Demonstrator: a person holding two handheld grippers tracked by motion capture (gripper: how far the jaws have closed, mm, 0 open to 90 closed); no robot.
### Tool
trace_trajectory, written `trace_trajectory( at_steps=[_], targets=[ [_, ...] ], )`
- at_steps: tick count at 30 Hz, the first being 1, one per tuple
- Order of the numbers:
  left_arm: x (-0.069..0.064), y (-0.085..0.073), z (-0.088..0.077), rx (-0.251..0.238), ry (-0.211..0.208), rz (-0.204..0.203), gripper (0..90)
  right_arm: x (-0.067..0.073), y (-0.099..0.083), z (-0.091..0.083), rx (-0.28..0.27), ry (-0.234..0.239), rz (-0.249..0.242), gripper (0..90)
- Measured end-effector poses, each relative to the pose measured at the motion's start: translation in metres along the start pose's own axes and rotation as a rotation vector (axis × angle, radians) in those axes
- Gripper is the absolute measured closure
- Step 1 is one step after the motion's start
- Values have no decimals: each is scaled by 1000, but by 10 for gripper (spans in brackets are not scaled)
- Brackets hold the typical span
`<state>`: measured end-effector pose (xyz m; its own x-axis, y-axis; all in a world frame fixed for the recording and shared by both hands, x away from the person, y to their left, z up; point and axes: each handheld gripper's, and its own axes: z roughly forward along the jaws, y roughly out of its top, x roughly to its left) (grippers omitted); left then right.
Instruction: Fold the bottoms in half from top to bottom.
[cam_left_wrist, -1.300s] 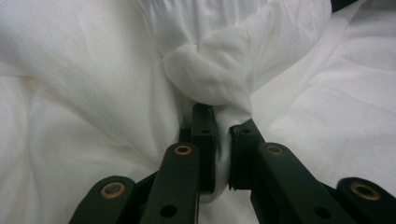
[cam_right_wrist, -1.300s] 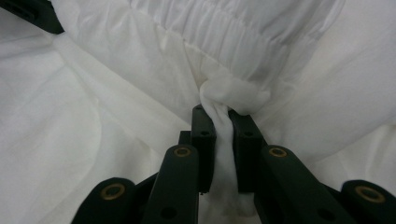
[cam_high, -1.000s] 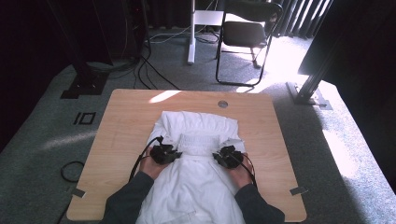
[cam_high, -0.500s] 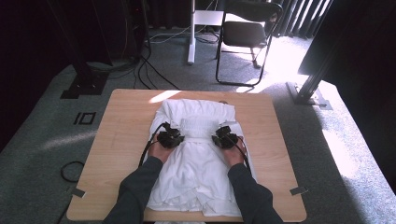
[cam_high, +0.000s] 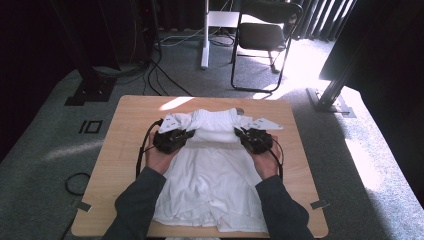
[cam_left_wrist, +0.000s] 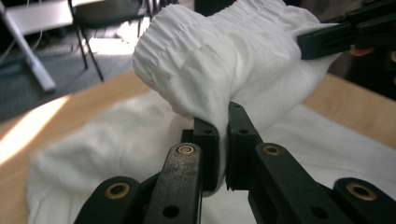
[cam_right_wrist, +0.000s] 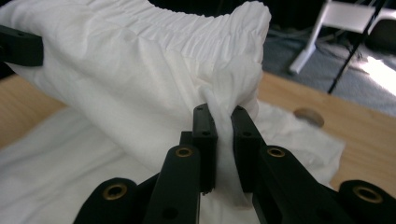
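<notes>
1. Gripping near the bottom of each gripper view, both pairs of jaws were closed on pinches of white cloth: the left gripper (cam_left_wrist: 223, 140) held a fold of the garment (cam_left_wrist: 224, 70) between its narrow jaws, and the right gripper (cam_right_wrist: 224, 140) did the same with a thin strip of fabric squeezed between its pads.

2. Compared with a second earlier, the hands had moved from the lower middle of the high view up toward its centre; the left gripper (cam_high: 172, 140) and right gripper (cam_high: 255, 140) now sat at either side of the gathered waistband, carrying it toward the far edge of the table (cam_high: 130, 165).

3. The garment (cam_high: 212, 180) lay down the middle of the table; its near hem, hanging off the bottom edge before, now rested on the wood at the lower middle of the frame. The held part stood raised and bunched, its elastic band arching across the upper part of both gripper views.

4. This looked like the lifting stage of a fold or a repositioning: the cloth was taut between the two grips, so both holds seemed secure, and the next move would probably be laying the raised part down.

5. Farther off, at the top of the high view, a chair (cam_high: 262, 35) stood on the grey floor in a sunlit patch.
</notes>
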<state>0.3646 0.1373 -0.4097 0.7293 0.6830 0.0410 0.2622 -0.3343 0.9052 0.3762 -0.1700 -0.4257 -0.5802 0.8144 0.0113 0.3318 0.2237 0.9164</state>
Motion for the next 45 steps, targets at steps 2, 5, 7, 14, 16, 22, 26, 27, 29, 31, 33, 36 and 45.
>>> trace_trajectory(
  at_steps=[2,5,7,14,16,22,26,27,29,31,33,36,45],
  targets=[
    [-7,-3,-7,11,-7,22,861,9,-2,-17,-9,15,-23,830],
    [-14,-23,-10,36,-38,7,856,22,-19,-25,37,31,-68,827],
    [-19,-48,-3,96,-51,-7,852,30,-42,-21,98,46,-78,826],
    [-22,-122,26,306,-110,-110,843,38,-111,7,290,113,10,825],
    [-19,-133,32,351,-139,-159,790,39,-121,12,324,121,22,816],
    [-10,-112,10,256,-146,-183,555,37,-113,4,322,144,12,511],
    [3,-93,1,201,-83,-199,514,22,-93,-14,207,120,51,480],
    [8,-89,3,203,-67,-205,538,19,-90,-16,192,112,62,483],
    [14,-85,12,221,-57,-212,661,8,-82,-14,170,84,98,679],
    [20,-86,29,275,-43,-221,813,-2,-79,-1,199,58,114,809],
    [21,-90,45,314,-55,-233,862,-9,-81,15,239,53,133,833],
    [19,-97,65,356,-65,-242,868,-11,-88,40,313,39,135,827],
    [11,-101,74,352,-77,-206,815,-16,-97,60,326,141,213,763]
  ],
)
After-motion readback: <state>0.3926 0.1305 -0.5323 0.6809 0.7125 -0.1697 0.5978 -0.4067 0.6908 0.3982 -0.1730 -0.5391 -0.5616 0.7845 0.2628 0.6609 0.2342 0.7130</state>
